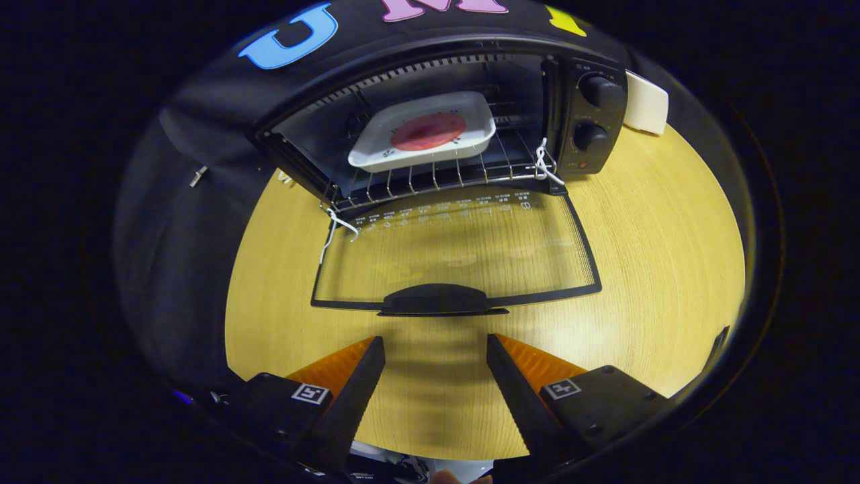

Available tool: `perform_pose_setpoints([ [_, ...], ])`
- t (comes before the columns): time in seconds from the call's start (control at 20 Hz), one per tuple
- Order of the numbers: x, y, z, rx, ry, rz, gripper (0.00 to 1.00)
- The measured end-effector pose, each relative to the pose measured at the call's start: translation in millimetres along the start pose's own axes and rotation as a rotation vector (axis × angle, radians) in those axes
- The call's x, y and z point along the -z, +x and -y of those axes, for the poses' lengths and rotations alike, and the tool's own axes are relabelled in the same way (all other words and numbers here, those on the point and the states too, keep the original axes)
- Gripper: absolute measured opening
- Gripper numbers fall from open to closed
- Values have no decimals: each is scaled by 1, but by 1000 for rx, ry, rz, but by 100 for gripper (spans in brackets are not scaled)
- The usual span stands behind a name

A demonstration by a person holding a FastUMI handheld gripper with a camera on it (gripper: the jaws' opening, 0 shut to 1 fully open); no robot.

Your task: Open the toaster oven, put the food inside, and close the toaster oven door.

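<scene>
The tongs [435, 349] stand wide open and hold nothing; between the two fingers [356, 393] there is only the bare wood of the bench [658, 269]. They hang above the bench, a little before the handle [437, 299] of the toaster oven door [457, 252], and they do not touch it. The door is folded fully down, so its glass pane lies almost flat over the bench, and the wood grain is seen through the glass. The dark, rounded handle sits at the near edge of the door, just ahead of the fingertips. Beyond the door is the black toaster oven [430, 114] with its mouth open. Inside, on the wire rack [430, 176], rests a white square tray [423, 131], slightly turned, and in the middle of the tray lies a round, reddish slice of food [428, 131]. At each lower corner of the oven mouth a white cord is tied, one at the left hinge [336, 225] and one at the right hinge [545, 165]. On the right side of the oven there are two black knobs, the upper knob [600, 91] and the lower knob [590, 136]. Behind the oven on the right, a white object [646, 104] lies on the bench; what it is I cannot tell
</scene>
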State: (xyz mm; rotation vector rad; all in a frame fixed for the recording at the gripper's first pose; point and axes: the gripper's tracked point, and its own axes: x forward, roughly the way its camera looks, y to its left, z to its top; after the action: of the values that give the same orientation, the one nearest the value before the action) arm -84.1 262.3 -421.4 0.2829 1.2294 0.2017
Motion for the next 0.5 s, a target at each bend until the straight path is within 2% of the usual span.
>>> perform_pose_setpoints([
  [0.3,6,26,15,108,-10,-46,99],
  [0.45,-7,33,21,147,-35,-25,97],
  [0.5,-8,34,21,156,-47,-34,99],
])
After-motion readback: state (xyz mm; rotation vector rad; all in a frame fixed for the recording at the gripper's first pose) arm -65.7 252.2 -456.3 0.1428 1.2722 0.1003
